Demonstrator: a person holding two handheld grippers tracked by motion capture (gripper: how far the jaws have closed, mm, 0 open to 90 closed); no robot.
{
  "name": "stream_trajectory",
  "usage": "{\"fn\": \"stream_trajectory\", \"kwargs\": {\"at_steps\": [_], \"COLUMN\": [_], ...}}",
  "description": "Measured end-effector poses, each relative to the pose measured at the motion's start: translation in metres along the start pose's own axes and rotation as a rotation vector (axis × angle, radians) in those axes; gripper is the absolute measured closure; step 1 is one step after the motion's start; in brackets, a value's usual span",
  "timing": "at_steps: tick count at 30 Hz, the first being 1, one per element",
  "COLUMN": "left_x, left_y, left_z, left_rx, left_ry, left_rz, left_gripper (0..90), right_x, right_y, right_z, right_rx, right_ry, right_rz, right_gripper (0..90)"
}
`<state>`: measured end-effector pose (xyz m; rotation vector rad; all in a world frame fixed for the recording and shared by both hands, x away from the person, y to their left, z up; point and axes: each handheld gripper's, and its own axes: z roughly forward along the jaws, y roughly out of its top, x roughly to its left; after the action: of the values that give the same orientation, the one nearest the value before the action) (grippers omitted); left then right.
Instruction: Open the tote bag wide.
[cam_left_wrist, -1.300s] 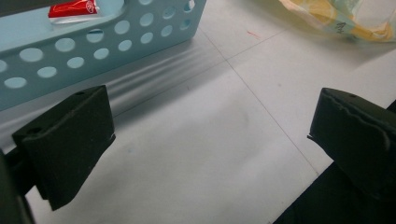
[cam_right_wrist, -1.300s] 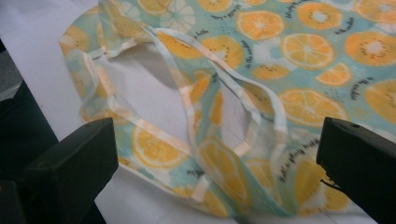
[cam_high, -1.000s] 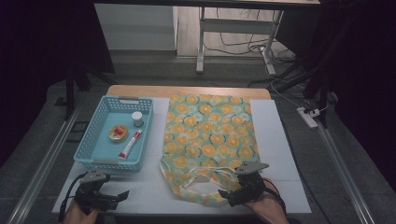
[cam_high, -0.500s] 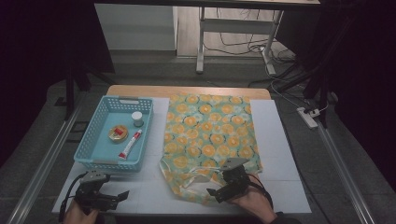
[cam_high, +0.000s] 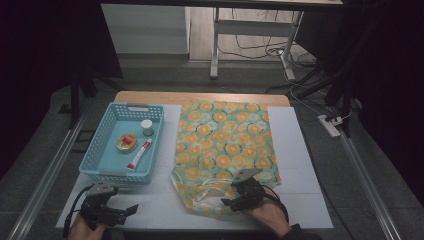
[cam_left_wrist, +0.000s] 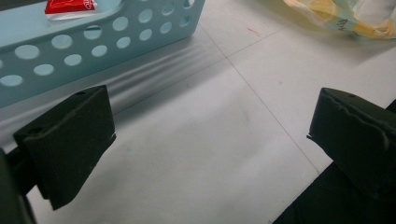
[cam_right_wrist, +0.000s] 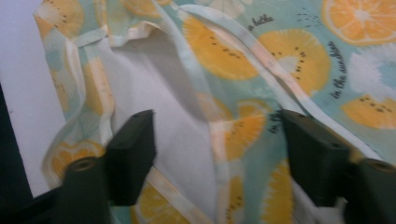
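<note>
The right gripper (cam_high: 234, 201), jaws just closing yet still apart, straddled the near mouth edge of the fruit-print bag (cam_high: 225, 145), which stretched lengthwise away up the table; the left gripper (cam_high: 131, 210), jaws apart, lay well apart.

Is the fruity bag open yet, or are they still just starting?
Just starting. Done: the orange-print bag lies flat beside the blue basket. In hand: the right gripper is over the bag's mouth, its jaws have just been closing with the rim fabric between them, not yet pinched. Left: the tube, tin and small jar sit in the basket; the left gripper waits open.
</note>
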<state>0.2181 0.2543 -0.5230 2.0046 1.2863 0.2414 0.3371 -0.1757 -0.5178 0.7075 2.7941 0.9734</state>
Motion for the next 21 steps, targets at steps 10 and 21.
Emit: {"fn": "stream_trajectory", "kwargs": {"at_steps": [10,21], "left_x": [0.0,0.0], "left_y": [0.0,0.0], "left_z": [0.0,0.0], "left_rx": [0.002,0.003], "left_ry": [-0.001,-0.004], "left_rz": [0.004,0.0], "left_gripper": [0.8,1.1], "right_x": [-0.002,0.004], "right_y": [-0.001,0.006], "right_z": [-0.006,-0.02], "right_rx": [0.042,-0.012], "right_ry": [0.038,0.033], "right_rz": [-0.035,-0.053], "right_gripper": [88.1,89.8]}}
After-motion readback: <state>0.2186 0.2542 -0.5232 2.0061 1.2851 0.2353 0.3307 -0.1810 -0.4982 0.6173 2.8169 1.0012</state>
